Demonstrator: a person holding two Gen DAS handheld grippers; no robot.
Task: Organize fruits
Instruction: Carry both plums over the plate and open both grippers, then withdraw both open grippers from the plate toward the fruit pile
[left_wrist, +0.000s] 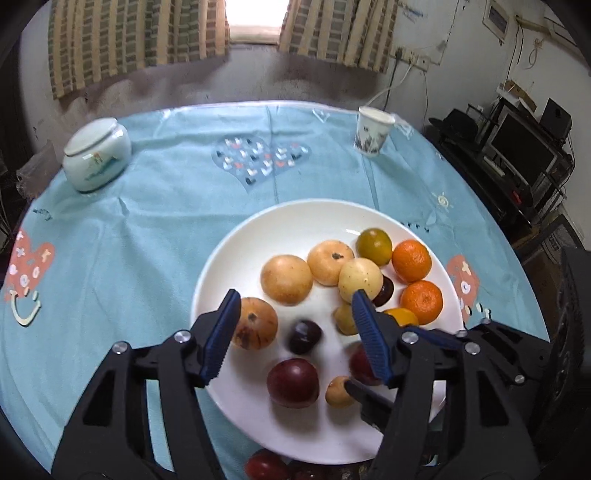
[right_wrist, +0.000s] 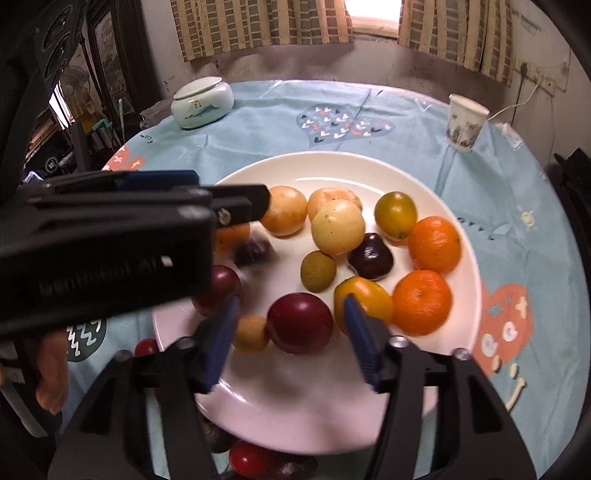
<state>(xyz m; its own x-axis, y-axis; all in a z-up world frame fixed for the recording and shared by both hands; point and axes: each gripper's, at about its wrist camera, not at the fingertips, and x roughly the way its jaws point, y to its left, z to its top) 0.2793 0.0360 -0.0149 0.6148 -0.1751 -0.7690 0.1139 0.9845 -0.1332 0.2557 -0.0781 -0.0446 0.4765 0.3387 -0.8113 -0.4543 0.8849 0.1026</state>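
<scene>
A white plate (left_wrist: 258, 236) (right_wrist: 332, 413) on the blue tablecloth holds many fruits: tan round fruits (left_wrist: 286, 279), two oranges (left_wrist: 411, 260) (right_wrist: 434, 243), a green-yellow citrus (left_wrist: 373, 246) (right_wrist: 395, 215), dark plums (left_wrist: 293, 382) (right_wrist: 300, 322). My left gripper (left_wrist: 295, 304) is open above the plate's near side, a dark plum (left_wrist: 304, 336) between its fingers. My right gripper (right_wrist: 290, 308) is open around the red plum. The left gripper's body (right_wrist: 110, 236) crosses the right wrist view.
A white lidded jar (left_wrist: 96, 154) (right_wrist: 201, 101) stands at the table's far left, a paper cup (left_wrist: 372, 131) (right_wrist: 465, 122) at the far right. Red fruits (right_wrist: 247, 459) (left_wrist: 263, 465) lie on the cloth by the plate's near rim. Shelves and electronics (left_wrist: 517, 155) stand right of the table.
</scene>
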